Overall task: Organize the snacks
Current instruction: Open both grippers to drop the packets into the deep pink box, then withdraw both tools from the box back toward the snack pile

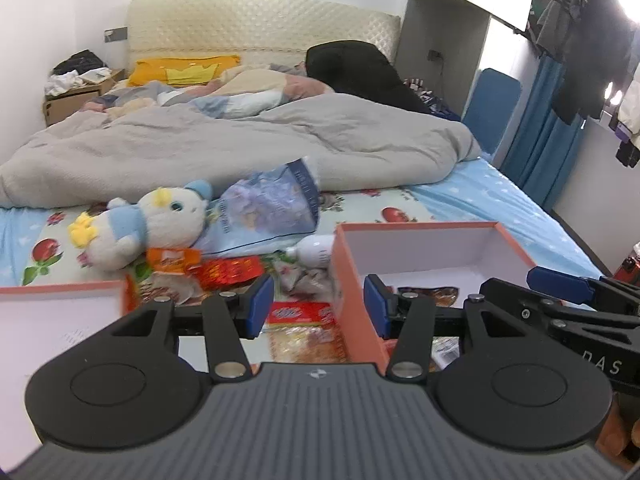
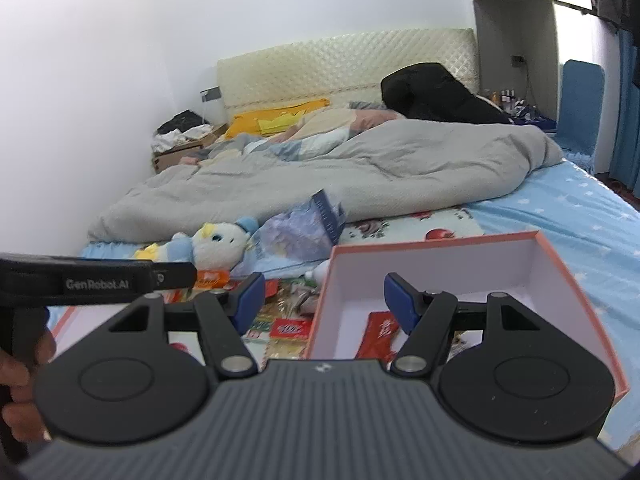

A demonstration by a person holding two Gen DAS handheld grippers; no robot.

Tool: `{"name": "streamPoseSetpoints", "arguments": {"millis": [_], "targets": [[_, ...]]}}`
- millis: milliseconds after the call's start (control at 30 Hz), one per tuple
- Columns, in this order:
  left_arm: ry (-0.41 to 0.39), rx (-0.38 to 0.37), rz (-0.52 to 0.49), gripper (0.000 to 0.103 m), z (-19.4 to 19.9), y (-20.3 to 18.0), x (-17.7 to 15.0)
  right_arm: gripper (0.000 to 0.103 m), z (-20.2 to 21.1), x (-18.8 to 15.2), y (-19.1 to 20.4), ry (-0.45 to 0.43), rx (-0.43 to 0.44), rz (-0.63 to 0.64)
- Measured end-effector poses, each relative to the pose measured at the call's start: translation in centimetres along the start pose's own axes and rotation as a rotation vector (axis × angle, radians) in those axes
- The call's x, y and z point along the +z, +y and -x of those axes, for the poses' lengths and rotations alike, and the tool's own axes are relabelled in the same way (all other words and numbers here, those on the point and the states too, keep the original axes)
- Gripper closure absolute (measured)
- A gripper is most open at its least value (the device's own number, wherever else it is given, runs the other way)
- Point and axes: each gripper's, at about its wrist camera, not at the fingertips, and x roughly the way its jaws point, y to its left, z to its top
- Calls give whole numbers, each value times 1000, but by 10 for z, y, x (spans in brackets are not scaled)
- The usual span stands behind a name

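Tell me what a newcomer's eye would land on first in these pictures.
First, the two open grippers, left and right, filling the foreground, jaws empty. Behind them snack packets lie scattered on the bed sheet between two white, orange-edged boxes; the right box already holds a red packet. Farther back, a plush toy lies beside a big bluish bag, below a rumpled grey duvet.

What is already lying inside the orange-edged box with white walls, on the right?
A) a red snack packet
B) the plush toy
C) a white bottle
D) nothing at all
A: in the right wrist view a red snack packet lies on the floor of the box, while the plush toy and the white bottle lie outside it on the bed.
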Motion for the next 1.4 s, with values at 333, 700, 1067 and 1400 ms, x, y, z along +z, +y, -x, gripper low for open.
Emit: {"name": "streamPoseSetpoints", "arguments": {"millis": [333,700,1067,1400], "targets": [[38,47,11,47,12,28,-38,35,3,-28,23,10,-3,-22],[66,45,44,47,34,59,-69,35,4,-65,63,82,12,30],[80,22,93,47,57,71,-93,35,18,-94,97,113,15,43],[124,34,118,47,62,79,-117,35,20,-114,107,150,-17,3]]}}
